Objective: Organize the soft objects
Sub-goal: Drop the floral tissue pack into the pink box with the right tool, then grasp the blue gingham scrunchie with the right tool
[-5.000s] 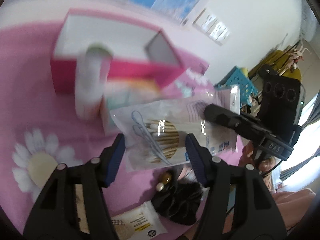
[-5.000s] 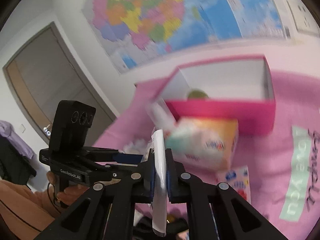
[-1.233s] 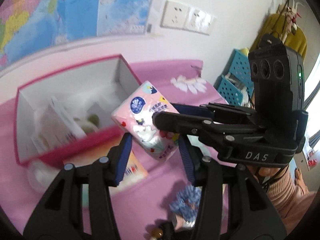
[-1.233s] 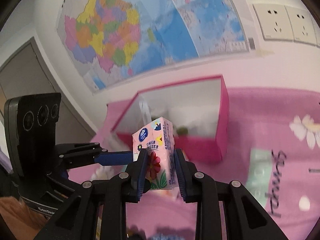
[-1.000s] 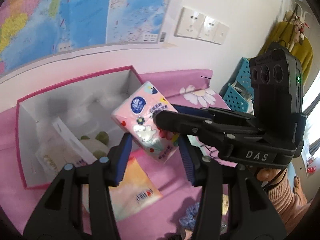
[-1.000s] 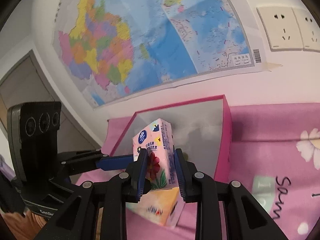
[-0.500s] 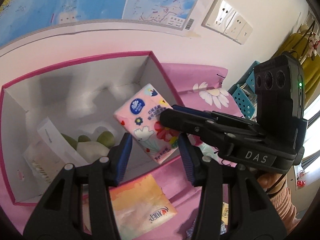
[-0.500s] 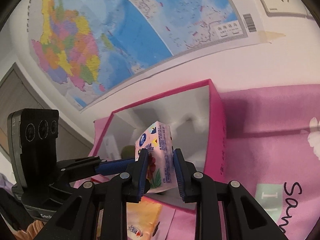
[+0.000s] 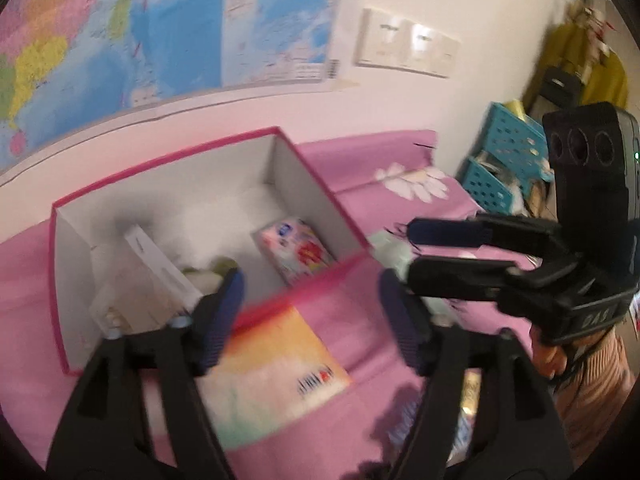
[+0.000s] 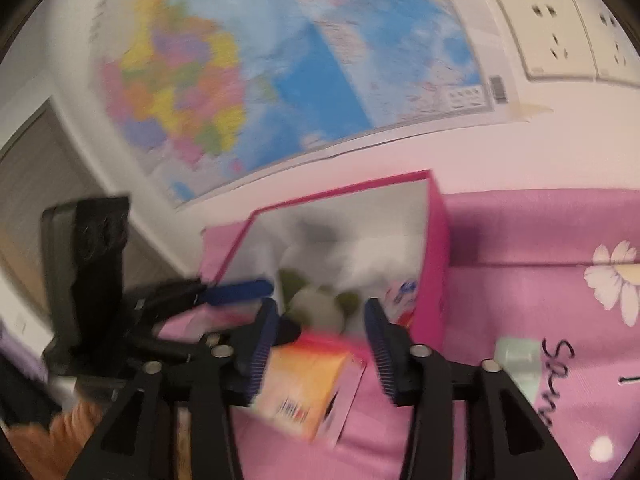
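Tissues [image 9: 296, 249] lay inside the pink box [image 9: 320, 194], against its right wall. Both the right gripper [image 10: 318, 346] and left gripper [image 9: 310, 316] stood spread apart, empty. Risk: the larger orange pack [image 9: 264, 368], just outside the box, might snag the near rim when lifted.

A home bedroom: wall map [image 9: 160, 28], flowered pink bedsheet [image 10: 560, 240], hanging clothes [image 9: 580, 68].

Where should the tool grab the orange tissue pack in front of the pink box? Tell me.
Grip the orange tissue pack across its two long edges, coming down from above. It lies flat on the pink cloth outside the pink box, so its sides look free.
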`<state>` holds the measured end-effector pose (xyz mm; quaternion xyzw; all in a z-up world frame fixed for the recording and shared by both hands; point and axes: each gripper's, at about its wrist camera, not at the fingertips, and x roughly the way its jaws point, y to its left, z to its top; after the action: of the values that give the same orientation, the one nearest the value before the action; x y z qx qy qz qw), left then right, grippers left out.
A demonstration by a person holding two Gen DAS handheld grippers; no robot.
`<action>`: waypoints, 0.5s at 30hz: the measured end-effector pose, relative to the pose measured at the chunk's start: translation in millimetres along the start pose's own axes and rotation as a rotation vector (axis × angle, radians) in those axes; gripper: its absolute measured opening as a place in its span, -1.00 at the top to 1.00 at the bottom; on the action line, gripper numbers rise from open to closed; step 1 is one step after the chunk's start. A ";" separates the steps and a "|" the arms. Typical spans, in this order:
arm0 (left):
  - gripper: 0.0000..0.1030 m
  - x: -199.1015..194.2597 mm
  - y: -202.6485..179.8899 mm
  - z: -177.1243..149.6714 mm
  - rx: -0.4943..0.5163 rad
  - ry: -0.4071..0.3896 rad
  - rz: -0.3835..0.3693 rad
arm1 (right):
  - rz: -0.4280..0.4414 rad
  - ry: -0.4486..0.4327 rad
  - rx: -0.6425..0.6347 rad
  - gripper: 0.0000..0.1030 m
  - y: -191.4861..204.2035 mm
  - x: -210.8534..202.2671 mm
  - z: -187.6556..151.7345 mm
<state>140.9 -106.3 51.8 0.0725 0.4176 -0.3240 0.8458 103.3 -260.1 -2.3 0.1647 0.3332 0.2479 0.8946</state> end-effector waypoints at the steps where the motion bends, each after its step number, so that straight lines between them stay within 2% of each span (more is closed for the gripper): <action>1: -0.53 -3.7 -3.7 -4.7 0.008 -0.005 -0.006 | -0.001 -0.001 -0.020 -0.17 5.2 -8.6 -5.6; 4: -0.53 -15.0 -21.5 -24.5 0.057 -0.013 0.003 | 0.033 0.006 -0.048 -0.35 11.9 -35.7 -27.8; 7: -0.54 -16.3 -25.9 -43.5 0.040 0.022 -0.002 | 0.008 0.050 -0.052 -0.38 12.5 -48.1 -52.8; 10: -0.54 -13.4 -26.7 -62.0 0.030 0.048 0.001 | -0.026 0.125 -0.033 -0.38 7.6 -46.3 -79.1; 15: -0.54 -14.2 -27.5 -93.5 0.009 0.081 0.012 | -0.086 0.313 -0.037 -0.38 3.3 -18.2 -119.3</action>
<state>56.3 -84.1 6.6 0.0919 0.4494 -0.3175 0.8299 9.4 -252.0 -77.7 0.0933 0.4706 0.2379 0.8445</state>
